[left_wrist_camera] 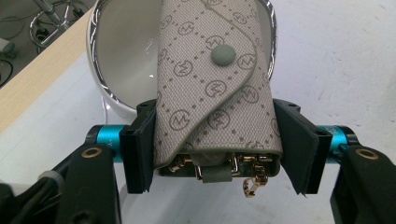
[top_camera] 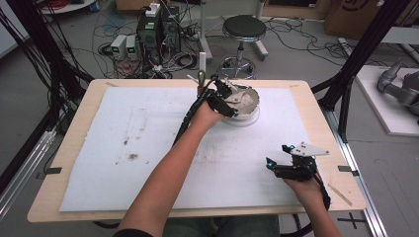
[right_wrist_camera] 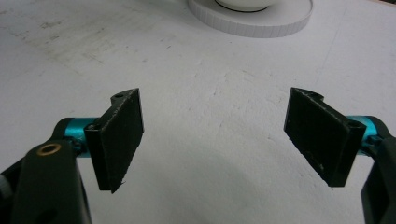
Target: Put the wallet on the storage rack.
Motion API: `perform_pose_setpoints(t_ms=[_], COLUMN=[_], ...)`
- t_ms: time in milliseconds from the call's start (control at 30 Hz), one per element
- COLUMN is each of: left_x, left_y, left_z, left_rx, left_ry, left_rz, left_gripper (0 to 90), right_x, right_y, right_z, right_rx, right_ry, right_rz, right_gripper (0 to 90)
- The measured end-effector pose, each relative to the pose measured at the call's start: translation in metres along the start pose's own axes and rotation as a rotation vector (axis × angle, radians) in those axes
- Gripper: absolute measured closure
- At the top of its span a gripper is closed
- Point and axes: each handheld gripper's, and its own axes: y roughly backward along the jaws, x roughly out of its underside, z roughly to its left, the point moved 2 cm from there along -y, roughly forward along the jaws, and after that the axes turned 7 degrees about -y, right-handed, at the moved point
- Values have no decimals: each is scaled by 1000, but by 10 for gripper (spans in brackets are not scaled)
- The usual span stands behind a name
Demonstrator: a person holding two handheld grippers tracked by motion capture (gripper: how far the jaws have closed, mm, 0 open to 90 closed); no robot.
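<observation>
**Key pouch held over the bowl, right hand idle**

The counter (top_camera: 74,128) carries a white foam mat (top_camera: 148,148) that covers most of its top, marked with a few dark smudges. Toward the far edge of the mat, right of centre, stands a white bowl (left_wrist_camera: 109,100) with a bright metal rim, seated on a round white base (right_wrist_camera: 261,25).

The person's left forearm reaches diagonally from the near edge up to that bowl, wrist bent so the left hand-held gripper (left_wrist_camera: 215,144) points forward and down over the bowl's mouth. Its jaws are clamped on a grey patterned key pouch (left_wrist_camera: 215,88), pressing its two long sides near the lower, open end where gold clips hang out. The pouch's long axis runs straight away from the gripper, along the jaws' line, so the snapped flap end lies farthest out, above the bowl's opening and across its rim. I cannot tell whether the pouch touches the bowl.

The right hand-held gripper (right_wrist_camera: 215,135) rests low near the counter's right near corner, well apart from the bowl, jaws spread wide with nothing between them, aimed across bare mat toward the base.

Judging from this, the left hand is far nearer and the coming move is likely lowering the pouch into the bowl.
</observation>
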Motion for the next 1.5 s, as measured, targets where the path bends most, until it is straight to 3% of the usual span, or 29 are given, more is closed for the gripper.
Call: perform_pose_setpoints(t_ms=[300, 433, 567, 733, 833, 1133, 1333, 1500], left_x=[-6, -9, -9, -6, -2, 8, 23, 40], left_y=[-7, -7, -5, 5, 13, 38, 60, 79], left_z=[4, 2, 1, 4, 5, -1, -6, -9], left_rx=[-27, -55, -72, -80, -64, -46, 2, 6], left_ry=[14, -17, -17, 6, 17, 5, 2, -7], left_rz=[-6, -32, -32, -75, -96, -125, -173, -202], left_gripper=[352, 315, 264, 228, 222, 216, 217, 216], right_x=[0, -1, -1, -1, -2, -4, -7, -12], right_y=[-2, -2, -2, -2, -2, -4, -9, -15], right_z=[1, 2, 4, 4, 5, 5, 9, 11], right_rx=[-8, -9, -10, -10, -12, -7, -13, -18], right_ry=[2, 1, 7, 8, 11, 9, 16, 18], right_rz=[7, 5, 5, 3, 4, 0, -2, -4], right_gripper=[202, 202, 202, 202, 202, 202, 202, 202])
